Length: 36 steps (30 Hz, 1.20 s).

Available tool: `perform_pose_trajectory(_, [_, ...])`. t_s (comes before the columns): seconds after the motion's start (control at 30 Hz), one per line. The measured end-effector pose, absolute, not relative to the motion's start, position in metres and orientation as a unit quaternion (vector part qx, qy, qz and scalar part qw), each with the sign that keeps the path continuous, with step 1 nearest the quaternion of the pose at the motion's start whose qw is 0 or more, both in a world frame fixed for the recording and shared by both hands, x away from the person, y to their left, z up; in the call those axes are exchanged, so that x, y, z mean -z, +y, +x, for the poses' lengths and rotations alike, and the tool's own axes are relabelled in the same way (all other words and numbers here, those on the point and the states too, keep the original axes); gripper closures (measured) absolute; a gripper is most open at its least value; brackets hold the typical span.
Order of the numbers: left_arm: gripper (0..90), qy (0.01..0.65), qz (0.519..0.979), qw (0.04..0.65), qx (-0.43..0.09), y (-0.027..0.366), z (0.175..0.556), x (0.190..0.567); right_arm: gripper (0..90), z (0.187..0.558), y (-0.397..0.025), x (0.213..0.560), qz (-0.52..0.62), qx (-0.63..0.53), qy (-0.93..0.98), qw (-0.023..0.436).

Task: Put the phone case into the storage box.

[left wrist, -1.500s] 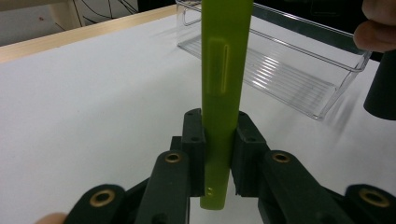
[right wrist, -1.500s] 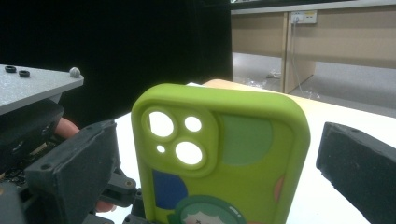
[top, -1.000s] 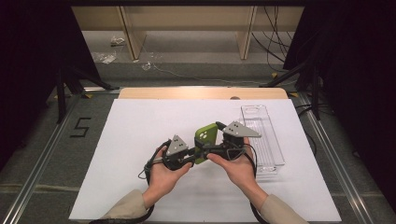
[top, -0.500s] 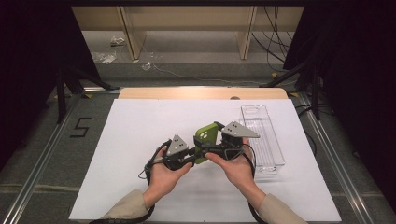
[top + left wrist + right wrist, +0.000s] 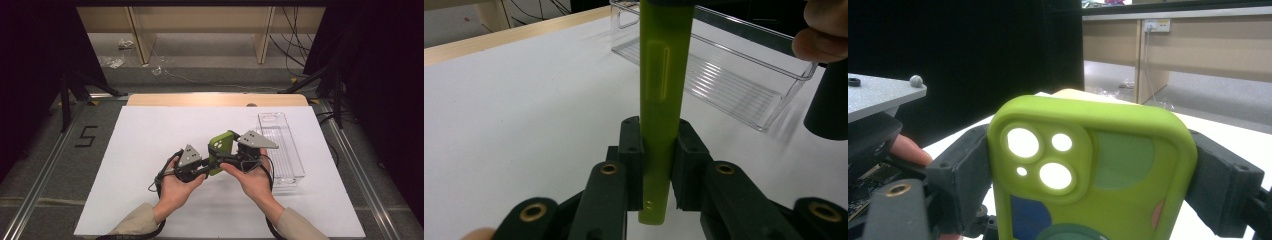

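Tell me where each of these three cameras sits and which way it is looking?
High view: above the person's side, looking forward and down on the white table; both forearms, the left tongs and the right tongs meet on a green phone case.
Left gripper view: rides the left tongs, looking along the case's thin edge toward a clear tray.
Right gripper view: rides the right tongs, facing the case's back and a fingertip.
Shared: the case, clamped by both tongs.
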<state>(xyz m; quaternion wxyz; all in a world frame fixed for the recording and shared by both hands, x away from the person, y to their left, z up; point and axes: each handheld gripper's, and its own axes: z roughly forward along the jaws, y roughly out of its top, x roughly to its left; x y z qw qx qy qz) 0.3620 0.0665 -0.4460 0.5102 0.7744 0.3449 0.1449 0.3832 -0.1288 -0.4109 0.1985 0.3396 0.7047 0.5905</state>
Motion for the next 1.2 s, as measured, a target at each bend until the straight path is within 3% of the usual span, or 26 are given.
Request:
perform_pose_trajectory(0.57, [75.2, 0.323, 0.776, 0.517, -0.163, 0.068, 0.362, 0.442, 17.9, 0.382, -0.132, 0.406, 0.338, -0.596, 0.701, 0.2])
perform_pose_trajectory(1.07, [19.2, 0.287, 0.8, 0.506, -0.147, 0.076, 0.363, 0.439, 18.0, 0.385, -0.146, 0.397, 0.344, -0.599, 0.691, 0.214])
perform_pose_trajectory(1.2, [12.2, 0.292, 0.801, 0.501, -0.151, 0.083, 0.362, 0.437, 18.0, 0.385, -0.15, 0.394, 0.344, -0.6, 0.689, 0.216])
